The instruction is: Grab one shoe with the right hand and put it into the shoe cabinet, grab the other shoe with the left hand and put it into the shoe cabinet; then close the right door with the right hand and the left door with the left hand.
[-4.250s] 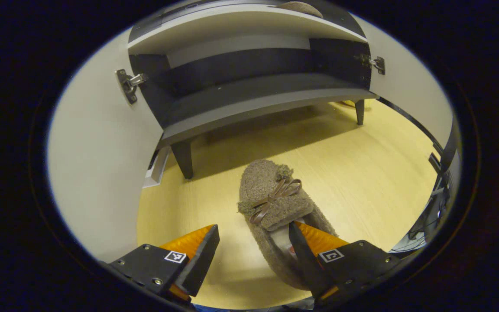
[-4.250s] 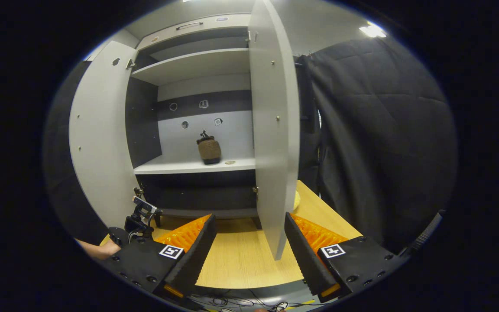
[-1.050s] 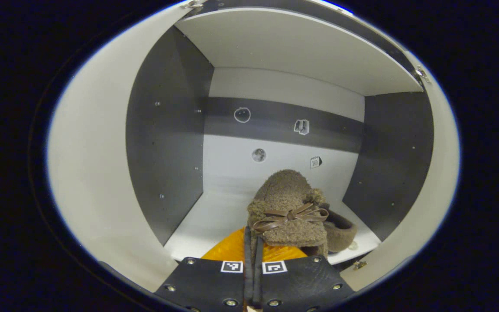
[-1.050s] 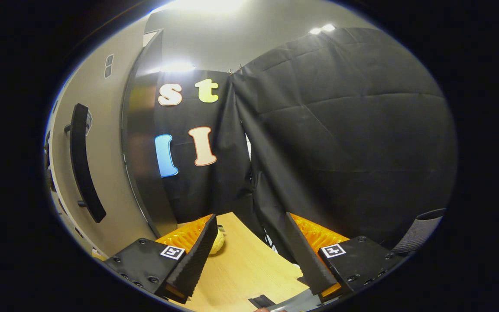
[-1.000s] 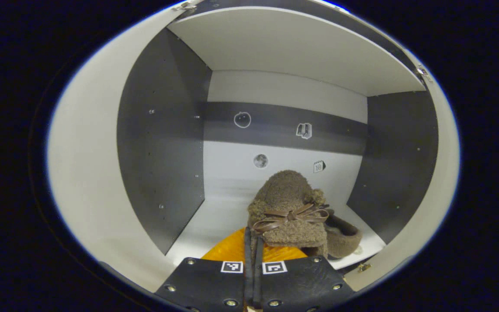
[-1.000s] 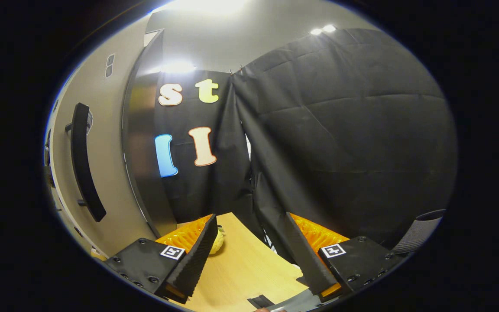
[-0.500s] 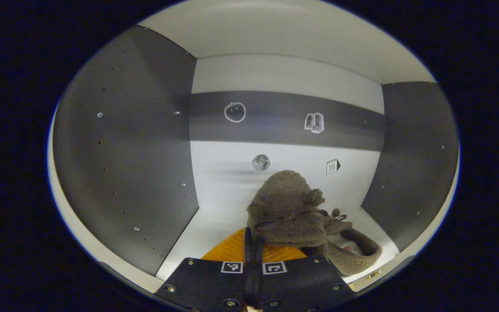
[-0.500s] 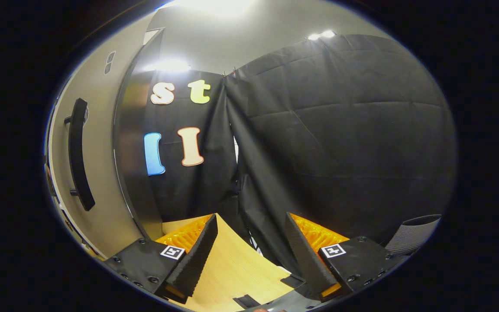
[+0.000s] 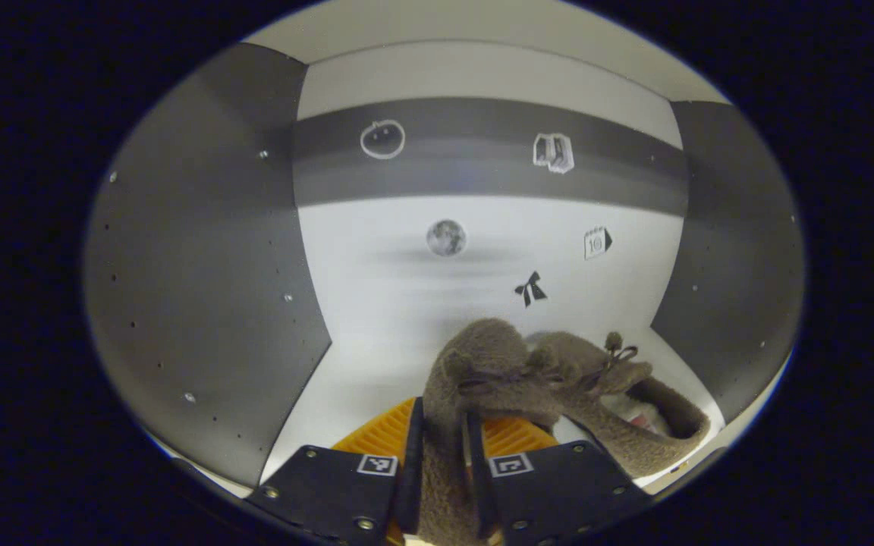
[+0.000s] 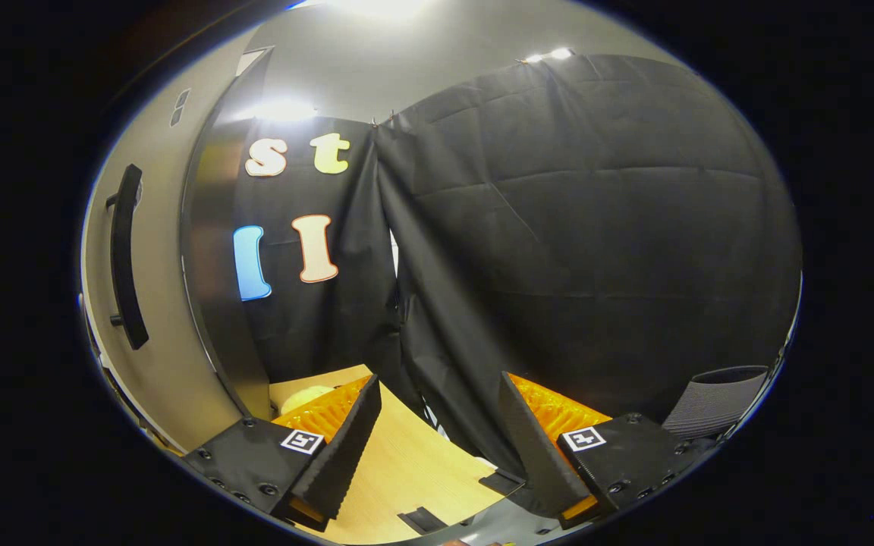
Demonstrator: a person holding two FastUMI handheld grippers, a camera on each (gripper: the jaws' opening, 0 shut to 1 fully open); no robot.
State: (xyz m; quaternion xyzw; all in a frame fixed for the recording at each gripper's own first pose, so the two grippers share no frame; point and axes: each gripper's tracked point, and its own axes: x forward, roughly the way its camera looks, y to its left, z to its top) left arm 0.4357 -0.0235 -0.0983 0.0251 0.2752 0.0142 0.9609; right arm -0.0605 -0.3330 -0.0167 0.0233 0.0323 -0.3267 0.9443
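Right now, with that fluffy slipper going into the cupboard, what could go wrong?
The held slipper sits right against the other slipper on the shelf, so releasing or pulling back may shove either one toward the front edge. The left gripper pinches soft fleece, which might snag as it opens.

Not much to read here — just a "10" on the little calendar sticker (image 9: 596, 243) on the cabinet's back wall (image 9: 376, 265).
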